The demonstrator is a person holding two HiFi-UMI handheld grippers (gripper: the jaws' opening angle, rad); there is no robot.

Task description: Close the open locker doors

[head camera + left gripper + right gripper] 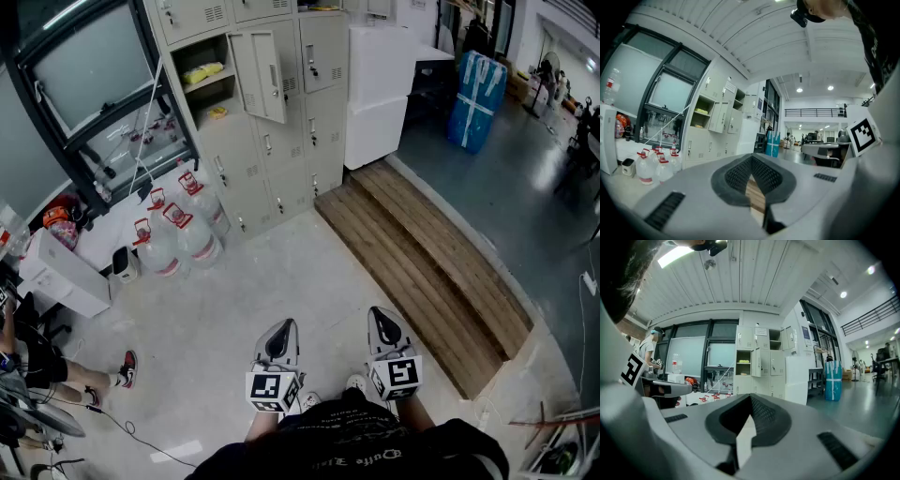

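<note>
The grey locker bank [281, 141] stands far ahead across the floor. One upper door [262, 75] hangs open, and the compartment [204, 75] to its left shows yellow items on its shelves. Both grippers are held low in front of me, far from the lockers. My left gripper [279, 337] and right gripper [384, 326] both point toward the lockers, jaws together and empty. In the left gripper view the open door [723, 117] shows beyond the shut gripper [752, 159]. The right gripper view has the open door [757, 362] past the shut gripper [751, 399].
Several water jugs [178, 232] stand on the floor left of the lockers. A wooden platform [427, 267] runs along the right. White cabinets [380, 89] adjoin the lockers, with a blue wrapped bundle [476, 98] behind. A white box [61, 277] and a seated person's legs [56, 370] are at left.
</note>
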